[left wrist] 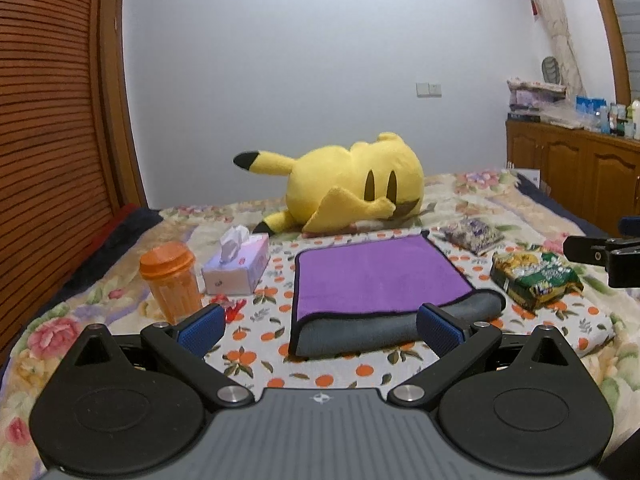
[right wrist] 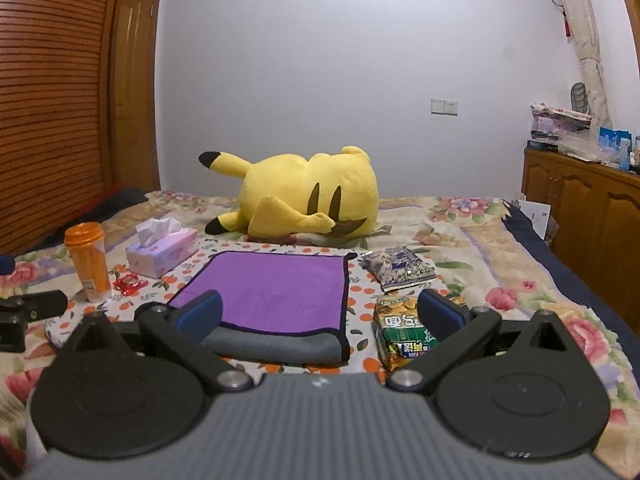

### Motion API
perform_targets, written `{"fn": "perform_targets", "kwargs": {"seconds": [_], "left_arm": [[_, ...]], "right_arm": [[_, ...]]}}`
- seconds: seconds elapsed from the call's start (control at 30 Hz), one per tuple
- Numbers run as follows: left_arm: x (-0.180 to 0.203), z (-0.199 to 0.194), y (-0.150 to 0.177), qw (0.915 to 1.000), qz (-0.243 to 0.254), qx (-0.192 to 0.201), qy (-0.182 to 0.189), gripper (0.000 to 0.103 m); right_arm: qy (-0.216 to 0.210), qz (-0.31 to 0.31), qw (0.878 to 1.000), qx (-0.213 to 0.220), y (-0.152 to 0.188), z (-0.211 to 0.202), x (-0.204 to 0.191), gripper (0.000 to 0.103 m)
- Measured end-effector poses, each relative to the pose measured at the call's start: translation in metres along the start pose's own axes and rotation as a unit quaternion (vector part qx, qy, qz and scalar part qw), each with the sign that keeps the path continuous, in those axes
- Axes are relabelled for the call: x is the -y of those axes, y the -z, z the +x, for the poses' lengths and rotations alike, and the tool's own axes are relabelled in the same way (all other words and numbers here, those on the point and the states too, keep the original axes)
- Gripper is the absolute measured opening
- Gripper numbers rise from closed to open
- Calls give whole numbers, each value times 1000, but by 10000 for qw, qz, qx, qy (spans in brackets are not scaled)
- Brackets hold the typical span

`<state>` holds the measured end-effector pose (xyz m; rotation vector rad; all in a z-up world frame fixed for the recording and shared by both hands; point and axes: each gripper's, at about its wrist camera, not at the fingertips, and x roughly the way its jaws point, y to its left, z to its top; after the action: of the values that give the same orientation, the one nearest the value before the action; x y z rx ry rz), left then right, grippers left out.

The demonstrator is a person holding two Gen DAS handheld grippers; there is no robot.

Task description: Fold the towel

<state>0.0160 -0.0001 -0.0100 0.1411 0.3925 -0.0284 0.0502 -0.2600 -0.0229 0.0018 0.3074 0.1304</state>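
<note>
Far left on the bed stands an orange tumbler [left wrist: 171, 280], upright, with a tissue box [left wrist: 237, 266] just beside it and a small red wrapper [right wrist: 129, 282] near its base. I judge these were set well apart from the working area so that they do not interfere with a fold.

My left gripper [left wrist: 320, 326] hovers above the printed cloth [left wrist: 256, 356] with its jaws spread wide and nothing between them. The blue pads [left wrist: 202, 326] sit clear of all fabric.

The towel [left wrist: 372, 276] lies flat at the centre of the cloth, purple side up, with its near edge rolled over so the grey underside shows as a thick band. It appears already folded at least once; I judge that one more fold could still follow. In the left wrist view the grey edge lies just ahead of my left fingertips, between them. In the right wrist view the towel sits ahead and to the left, with its near corner behind my left-hand finger.

My right gripper [right wrist: 320, 314] is likewise wide open and holds nothing.

Behind the towel lies a yellow plush toy [right wrist: 304, 196] on its side. To the right are a purple snack packet [right wrist: 400, 268] and a green snack bag [right wrist: 404, 332], the latter just beside the towel.
</note>
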Motion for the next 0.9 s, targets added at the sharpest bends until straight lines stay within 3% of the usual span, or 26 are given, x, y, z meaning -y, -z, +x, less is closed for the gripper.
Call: {"fn": "perform_targets", "kwargs": {"seconds": [0.9], "left_arm": [[1, 37, 1, 9987, 24, -471, 203, 103]], "right_arm": [[-97, -183, 9989, -424, 4, 38, -10, 103]]}}
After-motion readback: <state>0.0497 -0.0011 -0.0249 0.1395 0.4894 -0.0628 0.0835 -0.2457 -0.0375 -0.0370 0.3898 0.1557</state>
